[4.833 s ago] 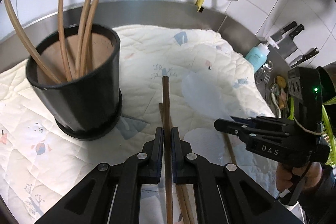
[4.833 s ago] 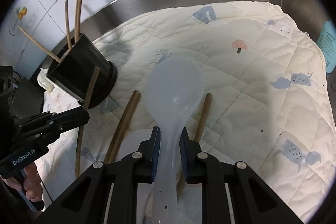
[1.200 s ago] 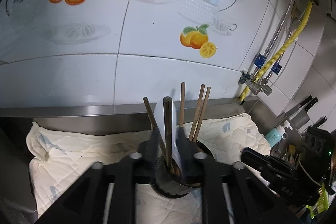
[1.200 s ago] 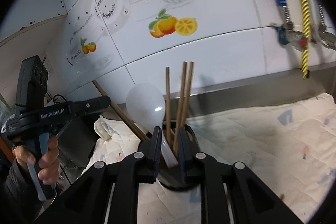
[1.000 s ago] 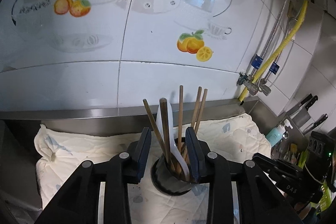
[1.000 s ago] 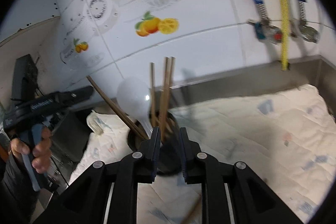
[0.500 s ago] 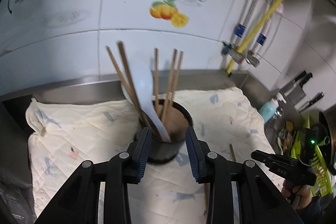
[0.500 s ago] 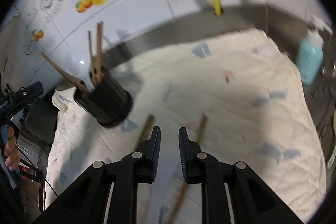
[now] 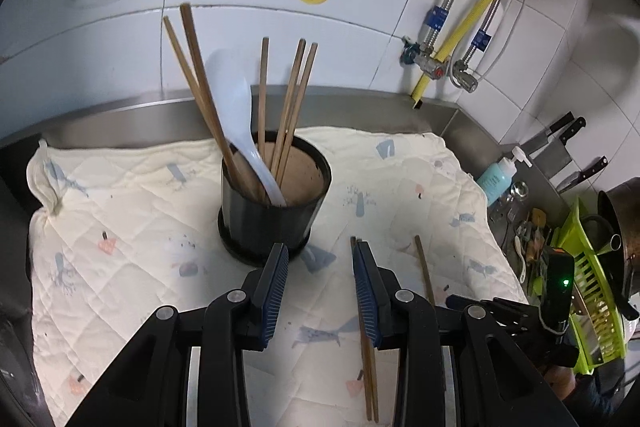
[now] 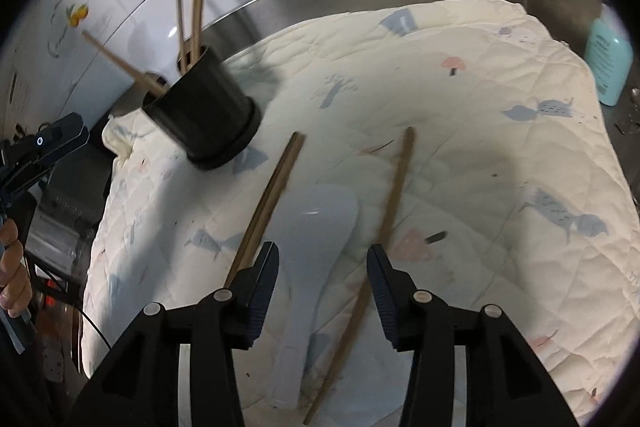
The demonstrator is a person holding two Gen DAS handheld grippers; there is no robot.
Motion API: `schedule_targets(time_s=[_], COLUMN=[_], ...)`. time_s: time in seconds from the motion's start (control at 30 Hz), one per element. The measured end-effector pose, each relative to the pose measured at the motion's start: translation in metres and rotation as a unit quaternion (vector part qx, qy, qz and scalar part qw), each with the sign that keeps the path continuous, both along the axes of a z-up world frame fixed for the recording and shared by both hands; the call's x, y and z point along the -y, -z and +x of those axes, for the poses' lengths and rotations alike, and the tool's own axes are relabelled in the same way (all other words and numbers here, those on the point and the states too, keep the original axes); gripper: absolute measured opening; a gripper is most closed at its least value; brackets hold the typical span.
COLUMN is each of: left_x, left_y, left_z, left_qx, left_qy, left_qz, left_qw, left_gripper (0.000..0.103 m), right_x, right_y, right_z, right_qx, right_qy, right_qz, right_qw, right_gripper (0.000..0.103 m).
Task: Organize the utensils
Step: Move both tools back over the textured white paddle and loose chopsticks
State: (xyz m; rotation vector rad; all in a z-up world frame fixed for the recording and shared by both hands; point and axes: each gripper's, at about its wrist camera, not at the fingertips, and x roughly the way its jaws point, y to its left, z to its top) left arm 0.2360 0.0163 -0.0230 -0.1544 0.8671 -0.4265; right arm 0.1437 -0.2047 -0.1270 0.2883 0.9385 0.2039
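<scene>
Right wrist view: right gripper (image 10: 322,267) jaws just opened, apart, empty; white spoon (image 10: 316,231) flat on quilted cloth (image 10: 500,155) between fingers, chopstick (image 10: 384,227) beside. Left gripper (image 9: 320,277) apart, empty, near black holder (image 9: 272,223); chopstick pair (image 9: 368,367) under its right finger.

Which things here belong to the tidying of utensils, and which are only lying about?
Belong to the job:
- black holder, with chopsticks and a white spoon inside
- rice paddle on the cloth
- loose chopsticks on the cloth

Just lying about:
- quilted cloth
- teal bottle
- knives on the wall
- green rack
</scene>
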Motion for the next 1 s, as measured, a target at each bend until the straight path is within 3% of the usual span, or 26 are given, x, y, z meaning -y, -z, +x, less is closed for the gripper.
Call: schedule_targets(time_s=[0.17, 0.33, 0.77, 1.0], left_x=[-0.003, -0.008, -0.015, -0.014], left_y=[0.007, 0.015, 0.028, 0.032], left_z=[-0.006, -0.008, -0.005, -0.002], left_qx=[-0.010, -0.020, -0.036, -0.042], left_qy=[0.002, 0.002, 0.002, 0.005], left_qz=[0.000, 0.000, -0.008, -0.012], left_qw=[0.9999, 0.9998, 0.9993, 0.9990], left_gripper=[0.037, 0.037, 0.037, 0.037], right_x=[-0.012, -0.027, -0.047, -0.050], right_y=[0.005, 0.010, 0.019, 0.023], right_z=[0.008, 0.016, 0.040, 0.050], right_qx=[-0.013, -0.021, -0.050, -0.060], right_qy=[-0.005, -0.016, -0.029, -0.030], right_qz=[-0.015, -0.055, -0.130, -0.142], right_qw=[1.000, 0.998, 0.990, 0.988], right_gripper=[0.053, 0.065, 0.069, 0.070])
